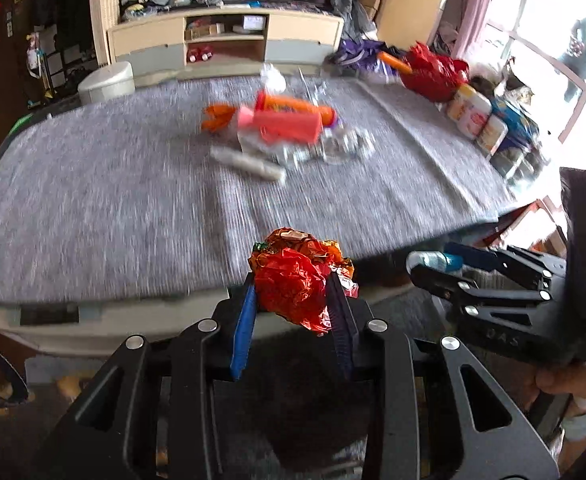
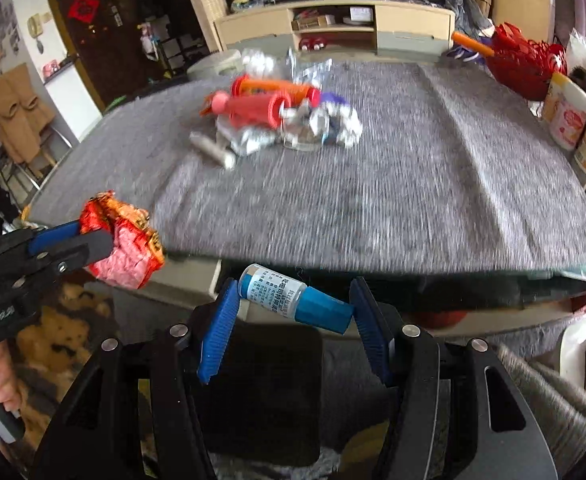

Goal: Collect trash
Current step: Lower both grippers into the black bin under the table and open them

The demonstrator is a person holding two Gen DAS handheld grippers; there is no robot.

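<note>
My left gripper (image 1: 293, 292) is shut on a crumpled red and orange foil wrapper (image 1: 299, 276), held in front of the table's near edge; the wrapper also shows in the right wrist view (image 2: 127, 240). My right gripper (image 2: 293, 300) is shut on a small blue bottle with a white label (image 2: 293, 298), held crosswise between the blue pads below the table edge; it also shows in the left wrist view (image 1: 433, 260). A pile of trash (image 1: 289, 128) lies mid-table: red and orange tubes, silver foil, a grey stick. The pile also shows in the right wrist view (image 2: 281, 116).
The table has a grey cloth (image 1: 133, 200). A red bag (image 1: 433, 70) and white containers (image 1: 473, 114) stand along its right edge. A low cabinet (image 1: 225, 40) stands behind. The floor and a dark mat (image 2: 261, 392) lie below the grippers.
</note>
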